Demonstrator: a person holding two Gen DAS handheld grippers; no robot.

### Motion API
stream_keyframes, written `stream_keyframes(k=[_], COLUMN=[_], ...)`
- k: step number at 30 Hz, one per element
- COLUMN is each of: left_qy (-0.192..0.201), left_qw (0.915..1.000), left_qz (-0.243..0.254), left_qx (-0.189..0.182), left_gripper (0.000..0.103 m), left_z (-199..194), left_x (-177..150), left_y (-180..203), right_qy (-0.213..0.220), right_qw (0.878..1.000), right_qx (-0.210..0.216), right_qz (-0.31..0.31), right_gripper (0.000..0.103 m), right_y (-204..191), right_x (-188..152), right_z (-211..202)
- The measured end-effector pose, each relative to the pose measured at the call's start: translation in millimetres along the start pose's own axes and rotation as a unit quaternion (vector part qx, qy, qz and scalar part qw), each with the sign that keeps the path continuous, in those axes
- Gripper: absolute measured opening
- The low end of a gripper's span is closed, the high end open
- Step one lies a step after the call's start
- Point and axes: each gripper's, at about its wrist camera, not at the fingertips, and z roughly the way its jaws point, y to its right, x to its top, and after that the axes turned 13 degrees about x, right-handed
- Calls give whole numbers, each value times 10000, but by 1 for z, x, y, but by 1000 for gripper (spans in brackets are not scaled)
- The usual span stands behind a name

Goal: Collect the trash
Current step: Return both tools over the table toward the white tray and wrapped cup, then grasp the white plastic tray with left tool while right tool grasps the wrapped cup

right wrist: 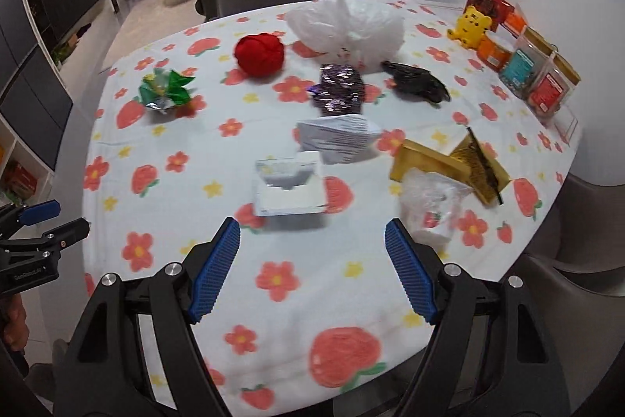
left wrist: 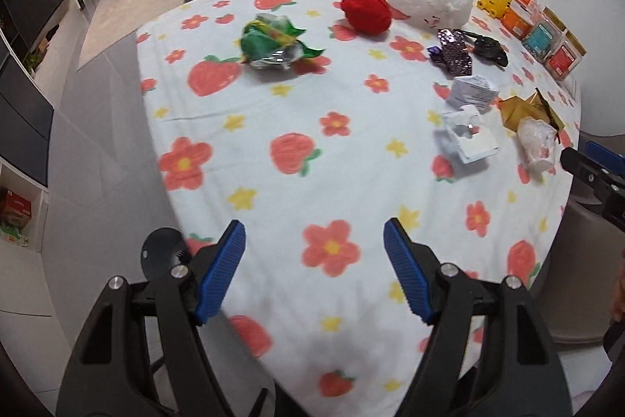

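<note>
Still at the start: both the left gripper [left wrist: 314,270] and right gripper [right wrist: 312,270] hover spread wide and empty over the table [right wrist: 273,299], trash scattered at 12 to 2 o'clock, so next comes reaching the nearest white box [right wrist: 291,188] and clamping it.

Table [right wrist: 156,213] with a strawberry-print cloth

Ahead of the right hand-held gripper [right wrist: 312,260]: white carton [right wrist: 289,188], gold wrapper [right wrist: 449,163], clear cup [right wrist: 429,210].

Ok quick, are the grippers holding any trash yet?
Left gripper: open, holding nothing.
Right gripper: open, holding nothing.
</note>
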Motion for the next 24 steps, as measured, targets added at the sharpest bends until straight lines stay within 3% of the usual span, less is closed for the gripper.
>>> stream_keyframes(k=[3, 9, 24], left_qy=[-74, -163, -423], left_qw=[9999, 9997, 9964], left_qz=[-60, 139, 706], left_qx=[-48, -105, -216], left_gripper=[73, 73, 73], left_z=[4, 7, 69], left_x=[10, 33, 67], left_y=[51, 123, 199], right_qy=[-80, -272, -453], right_qw=[9999, 9993, 9931], right_qx=[45, 104, -105], right_qz=[118, 253, 1077], right_gripper=[74, 74, 74], right_y=[49, 95, 138], right_x=[1, 1, -3], right_z=[-1, 8, 62])
